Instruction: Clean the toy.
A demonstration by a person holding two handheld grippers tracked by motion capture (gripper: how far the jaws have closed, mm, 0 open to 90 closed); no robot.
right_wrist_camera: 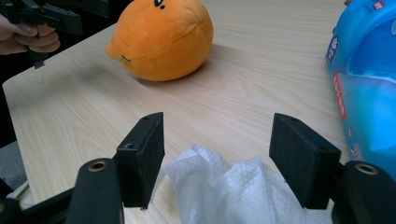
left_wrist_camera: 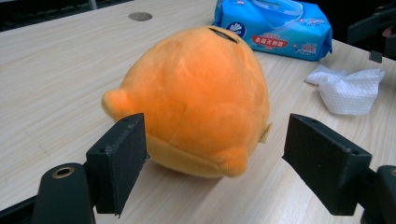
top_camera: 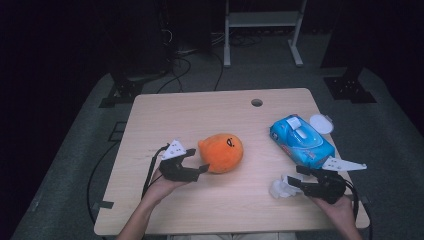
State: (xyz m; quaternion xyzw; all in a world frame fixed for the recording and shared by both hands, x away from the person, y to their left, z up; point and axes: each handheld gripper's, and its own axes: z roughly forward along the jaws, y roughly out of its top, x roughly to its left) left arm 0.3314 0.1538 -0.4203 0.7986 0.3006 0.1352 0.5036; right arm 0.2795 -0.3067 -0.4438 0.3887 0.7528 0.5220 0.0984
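While the left gripper (left_wrist_camera: 215, 154) stands wide at the orange plush (left_wrist_camera: 196, 98), mid-table, nothing is gripped yet. Right gripper (right_wrist_camera: 217, 154) also wide, straddling a crumpled wipe (right_wrist_camera: 229, 191) beside the wipes pack (top_camera: 301, 141). Grasping and any wiping remain.

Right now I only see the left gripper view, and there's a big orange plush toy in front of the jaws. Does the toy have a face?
Observer: Yes. The high view shows small black marks on top of the orange plush toy, like a little face.
Operator: What is the other hand-held gripper doing?
Observer: The right hand-held gripper stands open, with the crumpled white wipe lying between its jaws.
Operator: Is anything hiding behind the blue pack?
Observer: A round white disc, like a lid, lies right beside the far end of the blue wipes pack.
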